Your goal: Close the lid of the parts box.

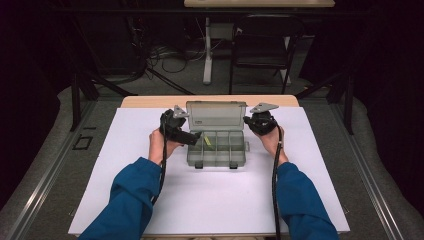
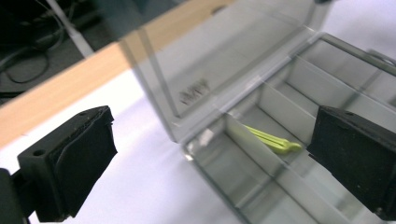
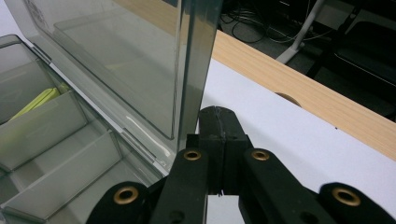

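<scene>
Box (image 1: pixel 216 148) sits mid-table (image 1: pixel 210 205) on the white sheet, lid (image 1: pixel 216 116) up and standing at the far side. It's a clear grey organiser w/ divided compartments. Landmark = the box.

Left gripper (image 1: pixel 196 136) is at the box's left edge, jaws wide apart, nothing between them. In the left gripper view one jaw is outside the box over the white sheet, the other over the compartments, the lid's corner between them. A yellow-green clip (image 2: pixel 273 139) lies in a compartment near the box's left end, just beside that inner jaw.

Right gripper (image 3: pixel 219 122) is at the box's right far corner, jaws pressed together, tips just beside the lid's right edge; can't tell if touching. Nothing is gripped. Person's hands hold both tools either side of the box.
</scene>
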`<state>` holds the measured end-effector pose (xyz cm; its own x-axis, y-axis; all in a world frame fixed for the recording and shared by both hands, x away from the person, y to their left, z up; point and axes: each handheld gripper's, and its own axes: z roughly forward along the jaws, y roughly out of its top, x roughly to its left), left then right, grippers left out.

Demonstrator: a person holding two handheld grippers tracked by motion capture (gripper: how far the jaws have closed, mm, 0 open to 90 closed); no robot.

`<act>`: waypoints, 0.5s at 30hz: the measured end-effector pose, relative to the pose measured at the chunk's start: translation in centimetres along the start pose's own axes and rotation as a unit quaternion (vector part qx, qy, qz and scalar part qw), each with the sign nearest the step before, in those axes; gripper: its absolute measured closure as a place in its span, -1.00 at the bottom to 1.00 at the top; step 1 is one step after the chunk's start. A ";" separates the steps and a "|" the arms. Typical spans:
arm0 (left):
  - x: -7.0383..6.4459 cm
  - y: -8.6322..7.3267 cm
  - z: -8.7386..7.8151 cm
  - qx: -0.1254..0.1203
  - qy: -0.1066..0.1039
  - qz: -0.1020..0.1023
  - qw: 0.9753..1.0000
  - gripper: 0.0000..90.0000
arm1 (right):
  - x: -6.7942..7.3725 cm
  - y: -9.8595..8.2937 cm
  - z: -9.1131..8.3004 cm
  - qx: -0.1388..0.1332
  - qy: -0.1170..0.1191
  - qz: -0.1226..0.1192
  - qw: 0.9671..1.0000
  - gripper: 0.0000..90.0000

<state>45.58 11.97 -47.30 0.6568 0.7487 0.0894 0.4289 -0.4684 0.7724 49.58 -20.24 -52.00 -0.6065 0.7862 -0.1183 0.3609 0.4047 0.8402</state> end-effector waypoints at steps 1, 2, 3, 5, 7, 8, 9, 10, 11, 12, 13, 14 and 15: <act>0.3 0.3 -0.1 -0.002 0.003 -0.001 1.000 -1.00 | 0.0 0.0 0.0 0.000 0.001 0.001 1.000 1.00; 0.6 0.6 -0.3 0.000 0.010 0.002 1.000 -0.99 | 0.0 0.0 0.0 0.000 0.001 0.001 1.000 1.00; 0.9 0.9 -0.4 -0.002 0.013 0.004 1.000 -0.94 | 0.0 0.0 0.0 0.000 0.001 -0.001 1.000 1.00; 1.4 1.6 -0.6 -0.008 0.023 0.008 1.000 -0.64 | 0.0 0.0 -0.1 -0.001 0.002 -0.001 1.000 1.00; 1.8 2.1 -0.8 -0.012 0.021 0.008 1.000 -0.52 | 0.1 0.0 -0.1 0.000 0.002 -0.002 1.000 1.00; 2.0 2.4 -0.9 -0.015 0.024 0.012 1.000 -0.40 | 0.1 0.0 -0.2 -0.001 0.001 -0.003 1.000 1.00; 2.2 2.6 -0.9 -0.015 0.020 0.014 1.000 -0.34 | 0.1 0.0 -0.2 -0.001 0.000 -0.005 1.000 1.00; 2.3 2.8 -0.9 -0.019 0.013 0.017 1.000 -0.27 | 0.1 0.0 -0.2 0.000 0.001 -0.004 1.000 1.00; 2.5 3.1 -1.0 -0.019 0.010 0.021 1.000 -0.14 | 0.1 0.0 -0.2 -0.001 0.002 -0.004 1.000 1.00; 2.6 3.3 -1.1 -0.021 0.010 0.027 0.999 -0.09 | 0.1 0.0 -0.2 -0.001 0.003 -0.004 1.000 1.00; 2.6 3.4 -1.1 -0.024 0.007 0.032 0.999 0.03 | 0.1 0.0 -0.2 0.000 0.002 -0.005 1.000 1.00; 2.6 3.5 -1.2 -0.024 0.007 0.036 0.999 0.10 | 0.1 0.0 -0.3 -0.001 0.003 -0.005 1.000 1.00; 2.7 3.6 -1.2 -0.026 0.006 0.039 0.999 0.17 | 0.1 0.0 -0.3 0.000 0.002 -0.005 1.000 1.00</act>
<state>48.15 12.84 -43.49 0.6791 0.7170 0.1572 0.3439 -0.5000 0.7948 49.32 -20.26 -51.87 -0.6135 0.7798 -0.1246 0.3544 0.4129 0.8390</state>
